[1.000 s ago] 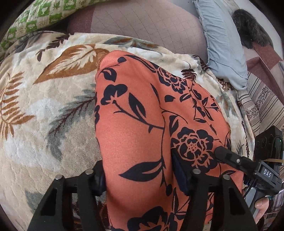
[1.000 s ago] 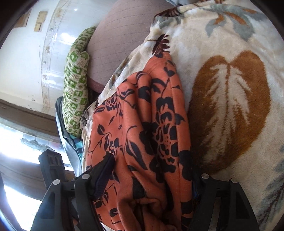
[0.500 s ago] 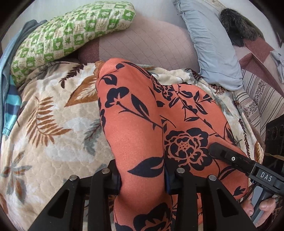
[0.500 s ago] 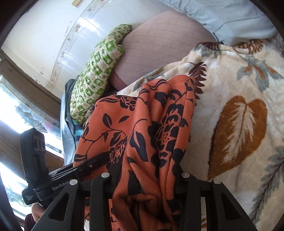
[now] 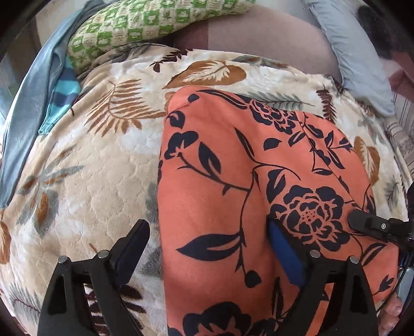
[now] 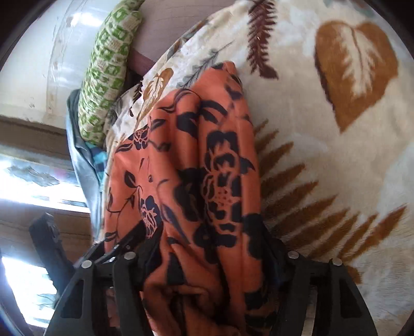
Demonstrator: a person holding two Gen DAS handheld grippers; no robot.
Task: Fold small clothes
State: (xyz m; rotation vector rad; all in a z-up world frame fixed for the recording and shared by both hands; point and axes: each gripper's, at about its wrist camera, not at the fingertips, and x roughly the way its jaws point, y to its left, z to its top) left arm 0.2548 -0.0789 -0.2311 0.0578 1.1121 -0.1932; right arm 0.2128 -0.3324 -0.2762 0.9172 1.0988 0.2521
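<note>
A: Where's the orange garment with the black flower print (image 5: 233, 196)?

B: Centre frame, on the cream leaf-patterned blanket (image 5: 85, 186). The left gripper (image 5: 207, 248) and the right gripper (image 6: 207, 261) have just been opening; released, cloth between the jaws.

A: Risk?

B: Withdrawing could snag the fabric, undoing the fold.

Under me spreads a cream leaf-print blanket (image 5: 85, 186). Beyond it I see a green checked pillow (image 5: 145, 23) against a mauve quilted cushion (image 5: 264, 38), a pale blue pillow (image 5: 359, 69) to the right, and blue cloth (image 5: 31, 108) bunched at the left edge.
</note>
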